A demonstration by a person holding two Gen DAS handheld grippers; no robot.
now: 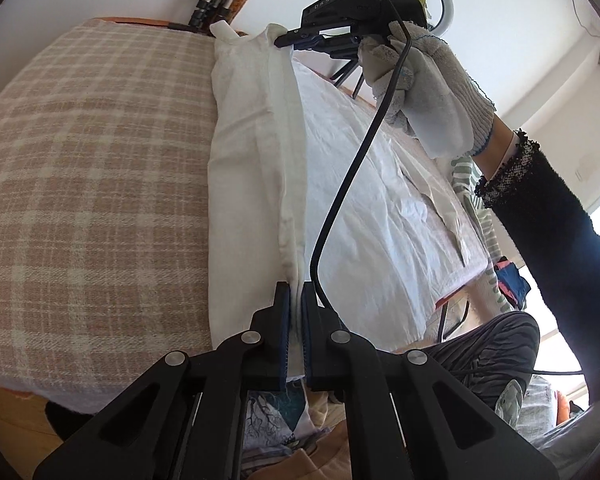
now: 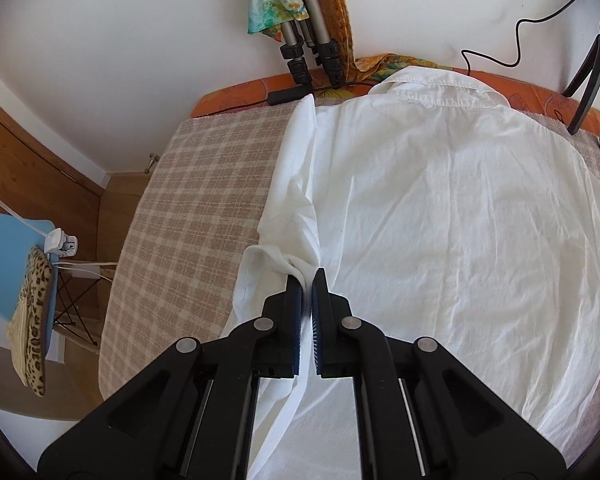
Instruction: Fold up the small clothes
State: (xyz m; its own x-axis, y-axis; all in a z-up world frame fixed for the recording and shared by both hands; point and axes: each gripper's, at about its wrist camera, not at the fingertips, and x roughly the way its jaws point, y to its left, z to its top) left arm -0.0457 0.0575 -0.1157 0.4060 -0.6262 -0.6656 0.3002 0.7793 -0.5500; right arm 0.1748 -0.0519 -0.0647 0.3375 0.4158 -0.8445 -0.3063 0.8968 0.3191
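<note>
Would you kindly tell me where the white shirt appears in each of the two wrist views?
Left wrist: the white shirt runs up the centre, its lifted edge pinched by both grippers.
Right wrist: it fills the centre and right, collar at the top.
Shared landmark: the tripod legs against the wall beyond the checked cover.

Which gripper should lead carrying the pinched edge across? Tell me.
Probably right: the right gripper pinches the white shirt near its bunched sleeve, the bulkier part. The left gripper merely holds the flat edge.
</note>
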